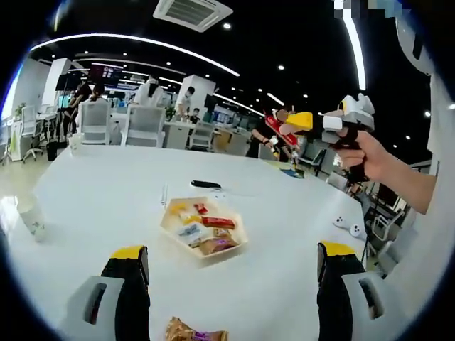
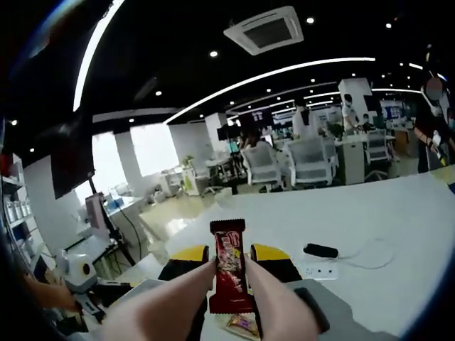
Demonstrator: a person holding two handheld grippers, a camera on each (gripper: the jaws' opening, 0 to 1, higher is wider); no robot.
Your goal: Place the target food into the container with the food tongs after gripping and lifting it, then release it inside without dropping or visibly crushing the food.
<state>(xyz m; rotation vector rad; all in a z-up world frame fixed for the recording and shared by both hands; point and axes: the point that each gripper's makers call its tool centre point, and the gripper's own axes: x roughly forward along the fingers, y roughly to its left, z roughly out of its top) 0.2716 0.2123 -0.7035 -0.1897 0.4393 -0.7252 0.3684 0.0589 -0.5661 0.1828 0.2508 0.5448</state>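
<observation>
A pale tray (image 1: 170,213) holding several wrapped snacks rests on the white table (image 1: 106,199), just ahead of my left gripper (image 1: 233,250), whose jaws stand wide open with nothing between them. A brown snack packet (image 1: 195,330) lies between those jaws, close to the camera. My right gripper (image 2: 229,253) is shut on tan food tongs (image 2: 274,302), and the tongs pinch a red snack bar (image 2: 229,266) held upright in the air. In the left gripper view a hand carries the right gripper (image 1: 302,122) high at the upper right, with the red snack bar (image 1: 276,126) well above the table.
A paper cup (image 1: 32,220) stands at the table's left edge. A black object (image 1: 206,185) lies beyond the tray and a white controller (image 1: 350,227) lies to the right. Office chairs and people are past the table. Another snack packet (image 2: 243,325) lies below the tongs.
</observation>
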